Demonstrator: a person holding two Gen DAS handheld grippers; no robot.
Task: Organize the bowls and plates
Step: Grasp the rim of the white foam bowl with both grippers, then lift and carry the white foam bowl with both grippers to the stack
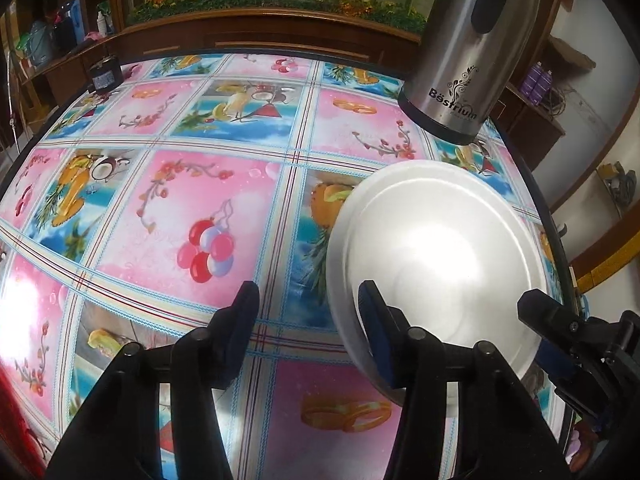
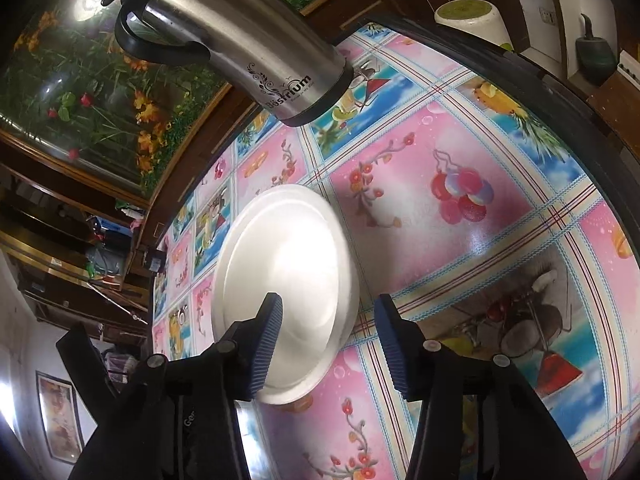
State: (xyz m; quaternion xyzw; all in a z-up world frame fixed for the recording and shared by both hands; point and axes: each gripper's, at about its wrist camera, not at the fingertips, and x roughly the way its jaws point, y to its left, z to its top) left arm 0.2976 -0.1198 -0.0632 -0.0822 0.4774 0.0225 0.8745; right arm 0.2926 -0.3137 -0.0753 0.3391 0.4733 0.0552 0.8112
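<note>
A white plate (image 1: 436,256) (image 2: 288,276) lies on the table's colourful cloth (image 1: 200,208). My left gripper (image 1: 310,302) straddles the plate's left rim: its right finger is over the plate and its left finger over the cloth. My right gripper (image 2: 330,314) straddles the opposite rim, with its left finger over the plate and its right finger over the cloth. Both stand open, and the pads do not press on the rim. In the left wrist view, a black finger (image 1: 540,308) of the right gripper shows at the plate's right side.
A tall steel flask (image 1: 460,60) (image 2: 248,40) with a black handle stands just beyond the plate. A small dark box (image 1: 104,74) sits at the far left table edge. A white cup (image 2: 468,20) stands past the table's black rim (image 2: 600,128). A wooden cabinet runs behind.
</note>
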